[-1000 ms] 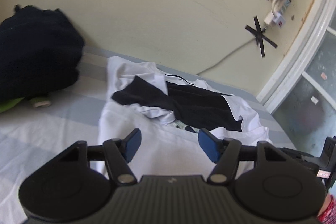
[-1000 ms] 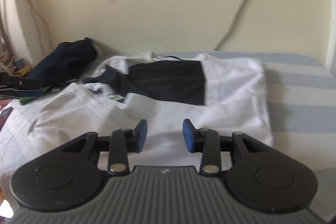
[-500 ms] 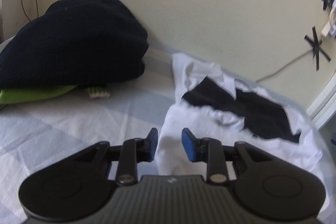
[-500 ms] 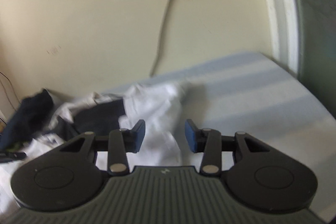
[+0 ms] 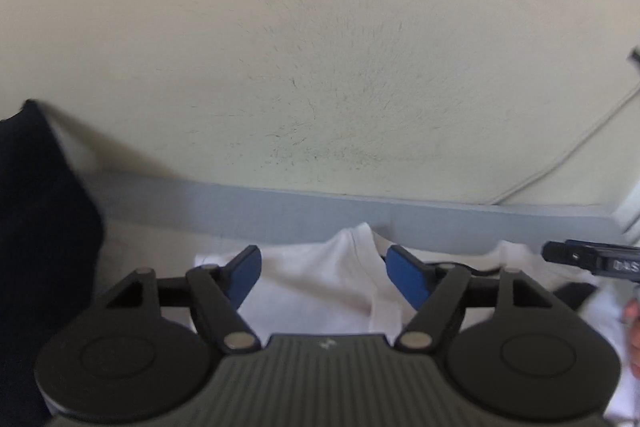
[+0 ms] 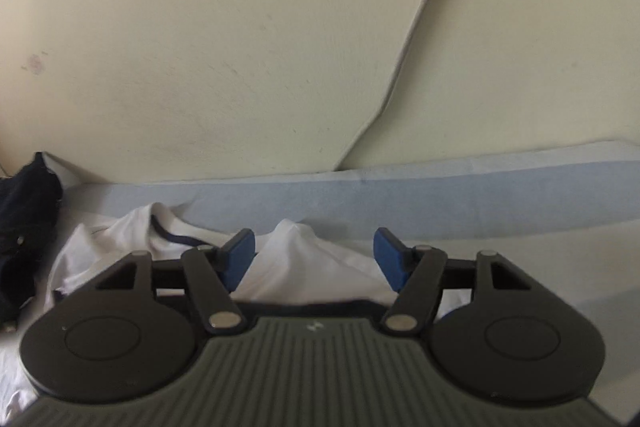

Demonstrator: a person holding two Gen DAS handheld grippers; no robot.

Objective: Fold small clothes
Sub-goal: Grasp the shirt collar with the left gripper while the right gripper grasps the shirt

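Left hand-held gripper (image 5: 324, 277): jaws spread wide, nothing held. White shirt (image 5: 320, 291) lies on the bed (image 5: 280, 215), bunched into a peak directly ahead between the blue fingers (image 5: 406, 281). Right hand-held gripper (image 6: 314, 263): likewise open and empty, a second fabric ridge ahead between its pads. Dark clothes pile (image 5: 36, 247) sits off to the left gripper's left.

Risk, judged: closing on a peak may catch several layers or only a loose wrinkle, so the fold skews or the cloth slips free.

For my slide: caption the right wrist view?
Open right gripper above a peaked white garment on a striped bedsheet.
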